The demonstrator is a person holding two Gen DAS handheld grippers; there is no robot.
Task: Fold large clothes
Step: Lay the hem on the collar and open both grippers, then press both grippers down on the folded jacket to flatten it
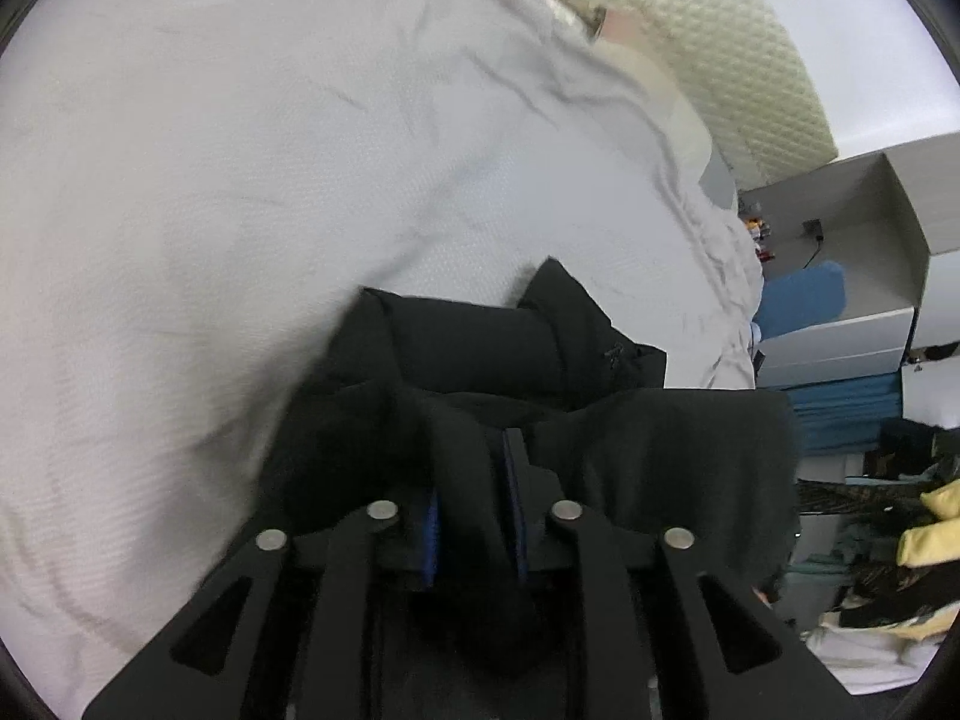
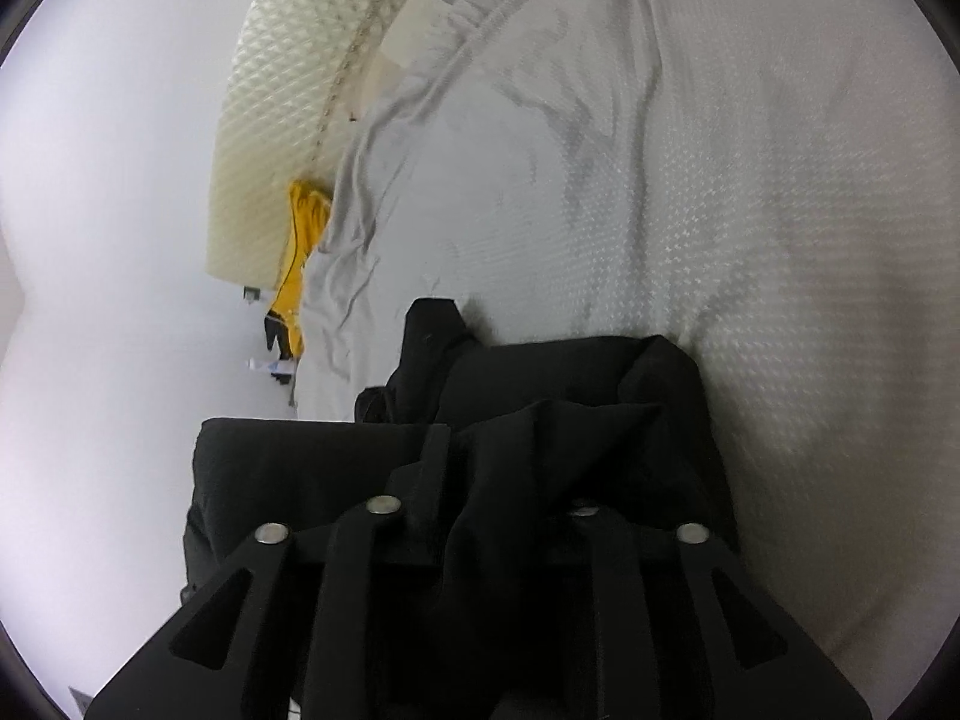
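A large black garment (image 1: 480,354) hangs bunched in front of a bed covered by a pale grey sheet (image 1: 240,150). My left gripper (image 1: 474,480) is shut on a fold of the black garment, with cloth between its blue-padded fingers (image 1: 515,480). In the right wrist view the same black garment (image 2: 570,396) drapes over my right gripper (image 2: 498,480), which is shut on its cloth; the fingertips are hidden under the fabric. Both views are tilted sideways against the grey sheet (image 2: 720,180).
A cream quilted headboard (image 1: 720,48) stands behind the bed, also in the right wrist view (image 2: 282,120). A yellow garment (image 2: 300,252) lies at the bed's edge. White boxes (image 1: 870,228), blue items (image 1: 804,294) and a yellow cloth (image 1: 936,522) clutter the right side.
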